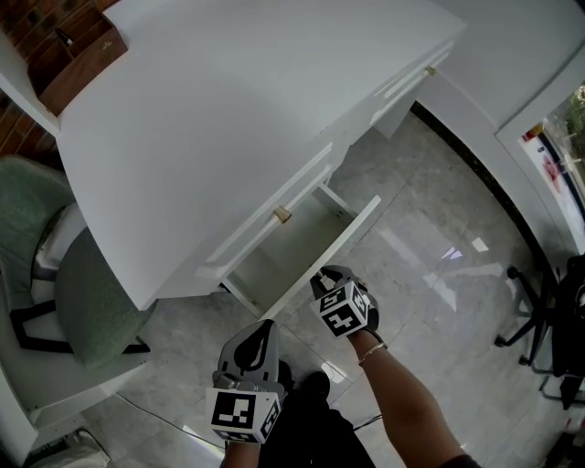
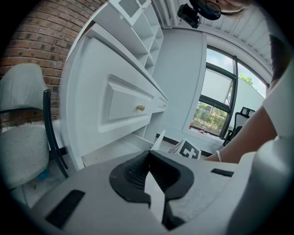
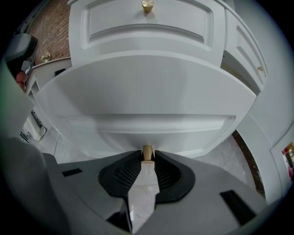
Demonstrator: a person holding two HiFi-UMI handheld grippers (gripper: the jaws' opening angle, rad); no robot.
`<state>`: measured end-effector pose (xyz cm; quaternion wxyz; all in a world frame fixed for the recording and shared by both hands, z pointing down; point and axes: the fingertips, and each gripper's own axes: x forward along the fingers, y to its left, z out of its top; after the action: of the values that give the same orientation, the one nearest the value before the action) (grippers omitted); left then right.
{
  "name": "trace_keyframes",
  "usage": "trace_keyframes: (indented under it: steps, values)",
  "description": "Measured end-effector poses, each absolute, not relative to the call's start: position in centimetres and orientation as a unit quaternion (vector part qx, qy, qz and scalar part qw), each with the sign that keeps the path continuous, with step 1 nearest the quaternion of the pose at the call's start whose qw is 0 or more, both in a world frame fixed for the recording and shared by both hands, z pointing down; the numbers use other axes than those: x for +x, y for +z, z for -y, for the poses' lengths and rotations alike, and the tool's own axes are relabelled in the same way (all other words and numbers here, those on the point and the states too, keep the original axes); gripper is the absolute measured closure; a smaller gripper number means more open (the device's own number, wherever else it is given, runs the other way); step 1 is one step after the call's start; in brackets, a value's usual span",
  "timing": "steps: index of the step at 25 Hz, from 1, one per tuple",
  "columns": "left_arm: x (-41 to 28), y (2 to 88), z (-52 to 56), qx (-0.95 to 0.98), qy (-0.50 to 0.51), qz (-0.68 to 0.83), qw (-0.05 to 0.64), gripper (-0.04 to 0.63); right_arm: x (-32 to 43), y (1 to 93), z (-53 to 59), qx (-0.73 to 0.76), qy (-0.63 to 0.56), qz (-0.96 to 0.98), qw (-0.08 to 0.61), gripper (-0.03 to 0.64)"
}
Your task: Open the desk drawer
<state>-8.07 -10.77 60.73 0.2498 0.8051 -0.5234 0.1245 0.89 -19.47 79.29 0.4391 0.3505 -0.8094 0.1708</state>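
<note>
A white desk point(image 1: 228, 119) has its lower drawer point(image 1: 302, 242) pulled out, with the front panel point(image 1: 334, 251) standing away from the desk. My right gripper point(image 1: 322, 276) is at that panel's outer face, shut on the drawer's small brass knob point(image 3: 147, 153). The panel point(image 3: 147, 92) fills the right gripper view. Above it sits a second drawer, closed, with its own brass knob point(image 1: 282, 215) point(image 3: 147, 6) point(image 2: 140, 108). My left gripper point(image 1: 266, 326) hangs back below and left of the open drawer, touching nothing. Its fingertips point(image 2: 148, 153) meet with nothing between them.
A green padded chair point(image 1: 91, 292) stands at the desk's left end. A black office chair point(image 1: 548, 329) is at the far right by the window wall. A wooden box point(image 1: 82, 59) sits on a shelf at the top left. Glossy floor tiles point(image 1: 430, 247) lie beside the drawer.
</note>
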Motion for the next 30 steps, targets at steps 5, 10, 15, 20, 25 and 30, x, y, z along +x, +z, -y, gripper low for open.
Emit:
trace_keyframes:
  steps: [5,10,15,20,25,30]
  values:
    - [-7.0,60.5,9.8,0.808,0.125,0.519,0.252,0.586,2.6,79.2,18.0,0.361,0.177,0.802,0.442,0.532]
    - [-6.0,60.2,8.6,0.81,0.134,0.511,0.254,0.586,4.5,79.3,16.3,0.392,0.201,0.784,0.438,0.531]
    - [-5.2,59.6,7.7,0.816,0.14,0.501,0.253,0.586,6.7,79.3,14.0,0.424,0.234,0.762,0.43,0.549]
    - [-4.6,59.2,6.9,0.817,0.145,0.496,0.256,0.586,8.4,78.7,11.0,0.445,0.262,0.749,0.415,0.591]
    - [-4.1,57.9,6.2,0.816,0.151,0.496,0.257,0.586,8.7,75.5,8.3,0.461,0.291,0.75,0.375,0.603]
    - [-4.0,56.2,5.9,0.815,0.155,0.498,0.253,0.586,8.1,70.6,7.1,0.471,0.301,0.766,0.317,0.607]
